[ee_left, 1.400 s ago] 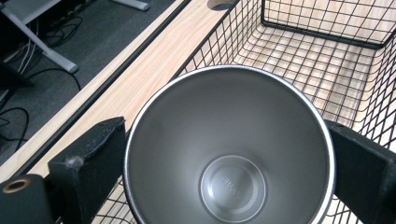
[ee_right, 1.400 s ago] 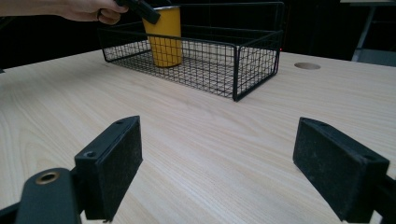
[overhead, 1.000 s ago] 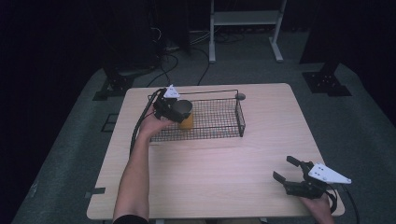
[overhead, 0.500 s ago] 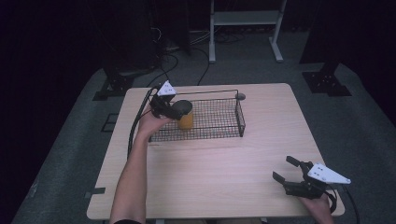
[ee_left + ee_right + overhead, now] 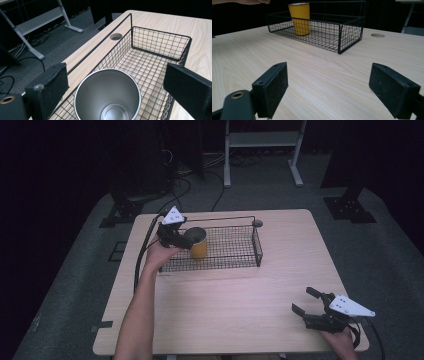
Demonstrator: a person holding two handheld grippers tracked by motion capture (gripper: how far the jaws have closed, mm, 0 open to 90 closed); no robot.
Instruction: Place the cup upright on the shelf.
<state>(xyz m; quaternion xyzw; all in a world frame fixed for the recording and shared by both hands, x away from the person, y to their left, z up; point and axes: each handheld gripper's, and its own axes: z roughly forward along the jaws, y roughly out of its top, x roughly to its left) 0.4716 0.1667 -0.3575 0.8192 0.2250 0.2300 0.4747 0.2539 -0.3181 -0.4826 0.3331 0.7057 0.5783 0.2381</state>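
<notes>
An orange cup with a bare metal inside stands upright in the left end of a black wire basket. My left gripper hovers just over the cup's rim at the basket's left end. It is open, its jaws spread wider than the cup, and neither pad touches it. My right gripper rests open near the table's front right corner with nothing between its jaws. From there the cup and the basket show far ahead.
The basket sits on the back half of a light wooden table. A round cable hole lies just behind the basket's right end. A black cable trails from the left gripper off the table's left side.
The left gripper has risen a little and drawn back to the left over the cup. The cup stays in the basket. The right gripper has not moved.
</notes>
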